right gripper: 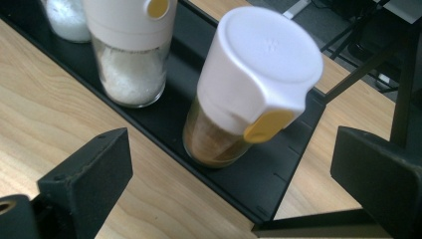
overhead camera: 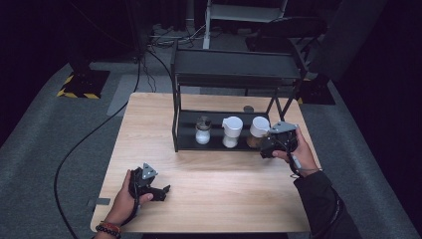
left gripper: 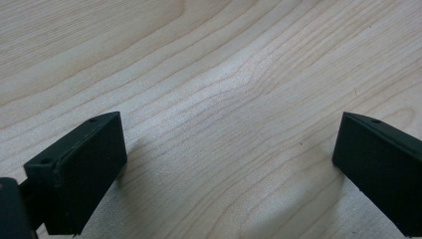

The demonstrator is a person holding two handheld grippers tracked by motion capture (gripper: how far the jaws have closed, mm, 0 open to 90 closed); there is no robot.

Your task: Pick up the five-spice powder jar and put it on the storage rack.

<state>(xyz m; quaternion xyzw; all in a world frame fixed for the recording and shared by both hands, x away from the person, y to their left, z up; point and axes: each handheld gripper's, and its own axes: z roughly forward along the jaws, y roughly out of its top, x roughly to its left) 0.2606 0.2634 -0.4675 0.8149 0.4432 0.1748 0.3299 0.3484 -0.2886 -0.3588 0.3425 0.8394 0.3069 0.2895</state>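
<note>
Black jaws of the right gripper [right gripper: 234, 179] stand wide apart, holding nothing, just in front of the brown-filled spice jar [right gripper: 249, 89]. That jar stands upright at the right end of the black rack [overhead camera: 219, 144], beside two white-filled jars [overhead camera: 232, 132]. Well away from the rack, the left gripper [overhead camera: 164, 190] rests on the desk [overhead camera: 224, 199], jaws wide and empty.

No readable text, label, brand, number or sign in any view. Checked: the brown-filled jar [right gripper: 234, 124] with its white lid [right gripper: 263, 64] and yellow tab, plain; the neighbouring white-filled jar [right gripper: 130, 74] to its left, plain. Black rack [overhead camera: 189, 129] holding the jars: unmarked. Yellow-and-black hazard striping [overhead camera: 74, 92] on the floor, left of the rack, is a pattern only, no lettering.
</note>
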